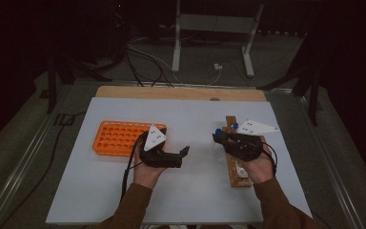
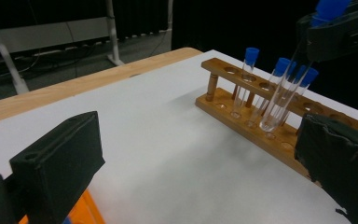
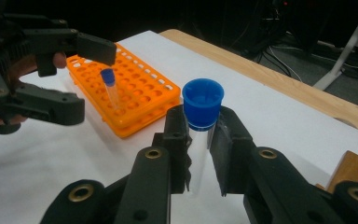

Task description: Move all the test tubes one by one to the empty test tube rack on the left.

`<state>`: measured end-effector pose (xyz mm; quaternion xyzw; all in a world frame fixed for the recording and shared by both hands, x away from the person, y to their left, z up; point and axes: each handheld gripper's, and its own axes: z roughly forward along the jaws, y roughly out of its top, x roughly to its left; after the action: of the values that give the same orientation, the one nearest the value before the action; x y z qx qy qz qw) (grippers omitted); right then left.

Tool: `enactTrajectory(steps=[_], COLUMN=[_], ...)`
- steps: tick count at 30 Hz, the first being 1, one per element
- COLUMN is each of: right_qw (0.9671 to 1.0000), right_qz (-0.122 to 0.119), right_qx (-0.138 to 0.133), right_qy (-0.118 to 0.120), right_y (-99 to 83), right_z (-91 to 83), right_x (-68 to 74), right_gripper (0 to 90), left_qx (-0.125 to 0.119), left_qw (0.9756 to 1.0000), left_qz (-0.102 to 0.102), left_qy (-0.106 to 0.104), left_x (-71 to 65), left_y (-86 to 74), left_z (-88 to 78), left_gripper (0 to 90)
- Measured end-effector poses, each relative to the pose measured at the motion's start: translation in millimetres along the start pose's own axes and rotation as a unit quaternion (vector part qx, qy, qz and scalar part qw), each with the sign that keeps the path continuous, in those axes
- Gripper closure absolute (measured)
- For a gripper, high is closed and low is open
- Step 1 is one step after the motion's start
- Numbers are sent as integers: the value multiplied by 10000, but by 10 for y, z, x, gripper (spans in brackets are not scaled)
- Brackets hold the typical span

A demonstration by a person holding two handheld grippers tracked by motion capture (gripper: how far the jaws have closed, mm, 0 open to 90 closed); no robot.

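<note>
My right gripper is shut on a clear test tube with a blue cap, gripped just under the cap. In the left gripper view this tube hangs tilted from the right gripper, its lower end close over the wooden rack. Other blue-capped tubes stand in that rack. My left gripper is open with nothing between its jaws. From above, the left gripper points right toward the right gripper and the wooden rack.
An orange tube rack lies on the white mat behind my left hand. One blue-capped tube stands in the orange rack. A wooden table edge runs along the back, with cables and a stand on the floor beyond.
</note>
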<state>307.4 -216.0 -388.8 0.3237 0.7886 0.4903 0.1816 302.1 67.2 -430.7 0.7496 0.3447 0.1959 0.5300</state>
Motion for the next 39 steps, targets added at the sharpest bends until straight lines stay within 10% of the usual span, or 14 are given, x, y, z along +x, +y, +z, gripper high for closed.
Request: enactTrajectory(steps=[30, 39], right_qw=[9994, 9991], right_qz=[-65, -53], right_qx=[70, 105], right_qy=[323, 409], right_y=[43, 37], right_z=[255, 308], right_x=[198, 243], right_gripper=[768, 767], left_qx=[233, 180], left_qw=[9986, 9984], left_qz=[190, 318], left_qy=[-435, -429], left_x=[-222, -271], left_y=[-7, 0], left_z=[347, 359], left_gripper=[90, 273])
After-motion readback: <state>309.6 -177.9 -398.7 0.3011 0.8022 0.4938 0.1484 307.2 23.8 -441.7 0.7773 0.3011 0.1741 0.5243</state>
